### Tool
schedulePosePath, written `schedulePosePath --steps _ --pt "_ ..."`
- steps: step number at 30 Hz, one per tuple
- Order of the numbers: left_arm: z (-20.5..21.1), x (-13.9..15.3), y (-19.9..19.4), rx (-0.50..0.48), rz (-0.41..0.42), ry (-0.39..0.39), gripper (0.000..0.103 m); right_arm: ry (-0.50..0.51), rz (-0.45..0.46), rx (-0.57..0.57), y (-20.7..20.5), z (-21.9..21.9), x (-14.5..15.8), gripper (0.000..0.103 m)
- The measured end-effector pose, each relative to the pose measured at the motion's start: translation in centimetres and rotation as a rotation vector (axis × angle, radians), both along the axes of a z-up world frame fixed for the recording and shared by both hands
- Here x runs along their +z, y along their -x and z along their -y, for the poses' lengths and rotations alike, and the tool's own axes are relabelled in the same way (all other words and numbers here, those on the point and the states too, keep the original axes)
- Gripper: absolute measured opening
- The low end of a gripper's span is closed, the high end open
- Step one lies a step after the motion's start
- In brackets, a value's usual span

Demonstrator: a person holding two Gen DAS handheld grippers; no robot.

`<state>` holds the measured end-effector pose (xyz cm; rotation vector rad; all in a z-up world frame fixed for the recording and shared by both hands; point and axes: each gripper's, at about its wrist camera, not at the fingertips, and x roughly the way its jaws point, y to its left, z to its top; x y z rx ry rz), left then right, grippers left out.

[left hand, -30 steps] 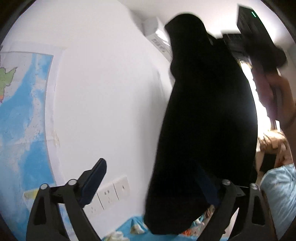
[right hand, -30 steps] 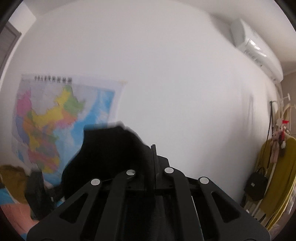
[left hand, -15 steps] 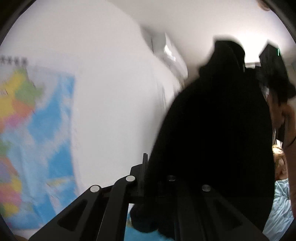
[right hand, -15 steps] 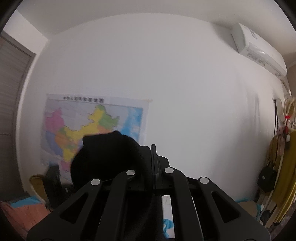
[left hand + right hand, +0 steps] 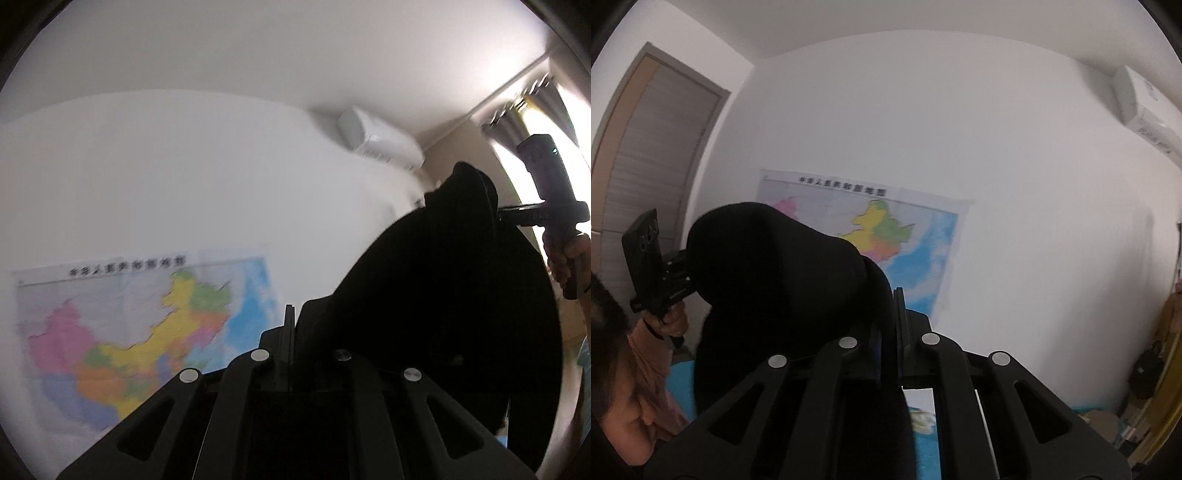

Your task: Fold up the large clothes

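A large black garment (image 5: 443,302) hangs in the air between both grippers. My left gripper (image 5: 291,332) is shut on one edge of it, and the cloth spreads to the right. My right gripper (image 5: 895,317) is shut on another edge, and the black garment (image 5: 768,266) bulges to its left. In the left wrist view the right gripper's body (image 5: 546,195) is at the far right in the person's hand. In the right wrist view the left gripper's body (image 5: 650,258) is at the far left. Both point up toward the wall.
A coloured wall map (image 5: 129,332) hangs on the white wall (image 5: 997,147). An air conditioner (image 5: 380,138) sits high near a curtained window (image 5: 532,110). A door (image 5: 646,158) is at the left. Hanging clothes and a black bag (image 5: 1145,373) are at the right. Blue bedding (image 5: 927,432) lies below.
My left gripper went from open to shut on the black garment. Both grippers have tilted upward and lifted the garment; more wall and ceiling show now.
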<state>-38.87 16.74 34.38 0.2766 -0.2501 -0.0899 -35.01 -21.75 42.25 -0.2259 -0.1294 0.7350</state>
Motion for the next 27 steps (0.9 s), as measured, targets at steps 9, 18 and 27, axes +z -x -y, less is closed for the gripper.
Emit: schedulePosePath --steps 9,18,27 --pt "-5.2 -7.2 -12.6 0.191 -0.370 0.137 0.005 0.064 -0.336 -0.008 -20.7 -10.3 -7.4 0.008" --pt "-13.6 -26.8 -33.8 0.434 -0.916 0.243 0.005 0.306 -0.703 -0.094 -41.1 -23.3 -26.5 0.006" --pt "-16.7 -33.8 -41.6 0.431 -1.066 0.271 0.005 0.265 -0.945 -0.121 -48.4 -22.4 -32.5 0.008"
